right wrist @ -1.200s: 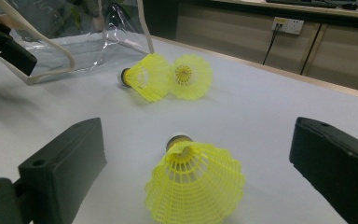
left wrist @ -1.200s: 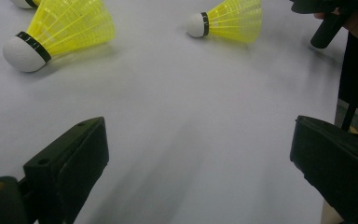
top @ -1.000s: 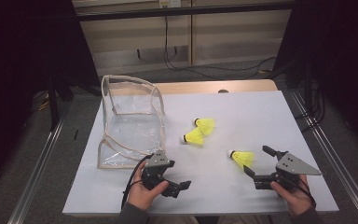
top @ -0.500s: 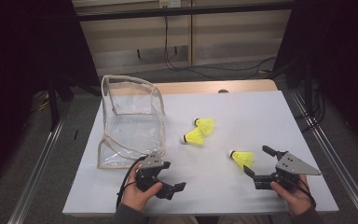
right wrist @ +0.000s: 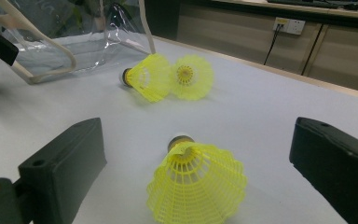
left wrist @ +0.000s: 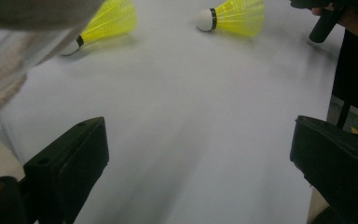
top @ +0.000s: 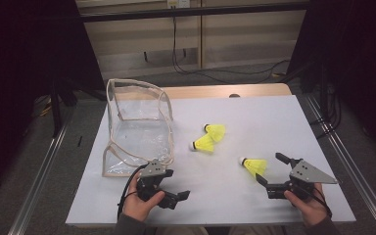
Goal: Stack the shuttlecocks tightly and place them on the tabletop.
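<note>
Three yellow shuttlecocks lie on the white table top (top: 254, 117). Two of them (top: 215, 131) (top: 203, 144) touch near the middle. The third shuttlecock (top: 254, 165) (right wrist: 196, 186) lies cork-end away just ahead of my right gripper (top: 270, 169) (right wrist: 198, 154), which is open with its jaws wide on either side of it, not touching. My left gripper (top: 176, 185) (left wrist: 198, 154) is open over bare table near the front edge, by the clear bag's front corner. A clear plastic bag (top: 137, 127) with beige trim stands open at the left.
Ahead of the left gripper lie one shuttlecock of the pair (left wrist: 107, 23) and the third shuttlecock (left wrist: 235, 16), with the other hand beyond (left wrist: 349, 21). The bag's trim (left wrist: 4, 79) is close at its left. Metal rails (top: 39, 186) flank the table.
My left hand has shifted a little to the left and turned its gripper; that view is blurred by motion. The right gripper and the shuttlecocks have stayed put.
</note>
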`<state>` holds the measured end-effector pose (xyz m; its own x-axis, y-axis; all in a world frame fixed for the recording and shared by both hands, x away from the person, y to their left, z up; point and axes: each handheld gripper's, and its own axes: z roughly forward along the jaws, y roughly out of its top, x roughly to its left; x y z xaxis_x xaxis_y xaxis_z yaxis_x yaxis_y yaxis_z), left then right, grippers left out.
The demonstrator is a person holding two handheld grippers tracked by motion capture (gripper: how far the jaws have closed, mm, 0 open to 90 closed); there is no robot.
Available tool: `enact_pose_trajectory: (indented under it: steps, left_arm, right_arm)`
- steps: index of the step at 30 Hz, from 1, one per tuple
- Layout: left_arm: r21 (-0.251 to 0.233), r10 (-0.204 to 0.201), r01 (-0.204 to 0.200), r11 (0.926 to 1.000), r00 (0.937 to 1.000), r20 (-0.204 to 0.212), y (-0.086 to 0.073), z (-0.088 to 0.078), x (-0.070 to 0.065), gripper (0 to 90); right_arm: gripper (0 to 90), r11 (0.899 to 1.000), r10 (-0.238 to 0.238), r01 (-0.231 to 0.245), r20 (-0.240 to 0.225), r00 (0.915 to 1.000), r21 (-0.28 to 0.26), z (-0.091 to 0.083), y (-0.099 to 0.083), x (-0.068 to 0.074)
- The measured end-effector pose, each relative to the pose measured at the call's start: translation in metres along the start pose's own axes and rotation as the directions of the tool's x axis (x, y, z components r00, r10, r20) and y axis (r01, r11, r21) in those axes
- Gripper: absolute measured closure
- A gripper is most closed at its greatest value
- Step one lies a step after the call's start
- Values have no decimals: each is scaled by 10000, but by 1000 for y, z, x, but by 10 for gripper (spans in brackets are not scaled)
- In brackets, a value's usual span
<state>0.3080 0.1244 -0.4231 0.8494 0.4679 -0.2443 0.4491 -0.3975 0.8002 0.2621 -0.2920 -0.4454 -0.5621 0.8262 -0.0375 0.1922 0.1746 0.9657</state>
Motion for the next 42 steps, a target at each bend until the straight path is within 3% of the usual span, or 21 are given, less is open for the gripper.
enact_pose_trajectory:
  steps: [39, 42]
  left_arm:
    - [-192, -231, 224, 9996, 9991, -353, -9, -20, 18, 42]
    - [-203, -106, 99, 9997, 9993, -356, -10, -22, 19, 42]
  right_arm:
    - [27, 10000, -47, 47, -68, 10000, 26, 1, 0, 1]
    - [27, 10000, -47, 47, -66, 10000, 25, 1, 0, 1]
